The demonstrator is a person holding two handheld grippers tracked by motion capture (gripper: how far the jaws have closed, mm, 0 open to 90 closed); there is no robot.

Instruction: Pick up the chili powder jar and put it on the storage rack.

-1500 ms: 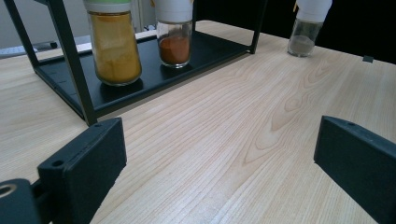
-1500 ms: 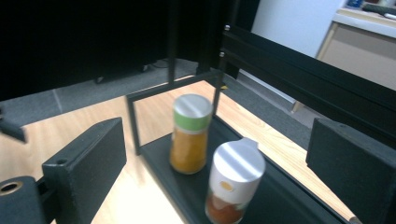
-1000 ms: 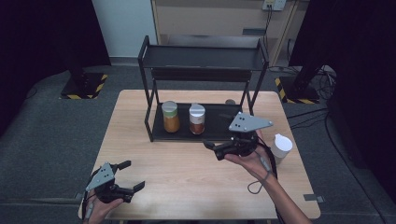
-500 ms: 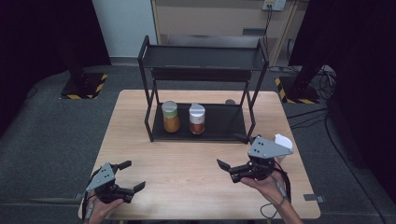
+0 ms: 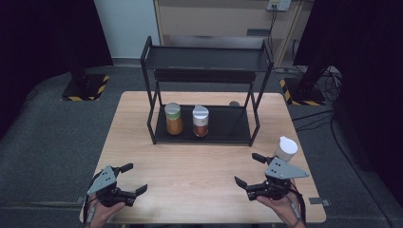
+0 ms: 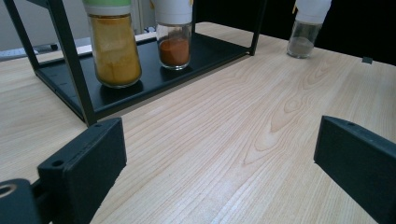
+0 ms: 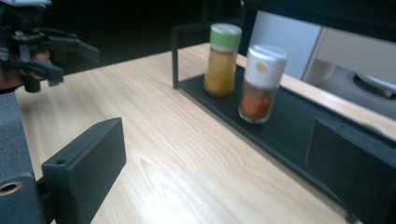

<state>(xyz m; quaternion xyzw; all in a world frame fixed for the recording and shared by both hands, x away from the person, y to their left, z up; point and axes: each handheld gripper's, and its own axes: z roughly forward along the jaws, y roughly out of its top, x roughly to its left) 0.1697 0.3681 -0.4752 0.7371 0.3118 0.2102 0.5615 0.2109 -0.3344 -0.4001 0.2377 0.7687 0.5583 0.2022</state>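
Resting near table (image 5: 199, 156) front edge: left gripper (image 5: 132, 179), right gripper (image 5: 247, 169), jaws spread, empty.

A black two-tier rack (image 5: 204, 59) stands at the rear of the wooden worktop (image 5: 190, 166). Its lower shelf carries two jars side by side: one green-capped with yellow powder (image 5: 173, 118), one white-capped with red powder (image 5: 200, 121). Hazard-striped stand bases (image 5: 83, 88) rest on the grey floor (image 5: 43, 142).
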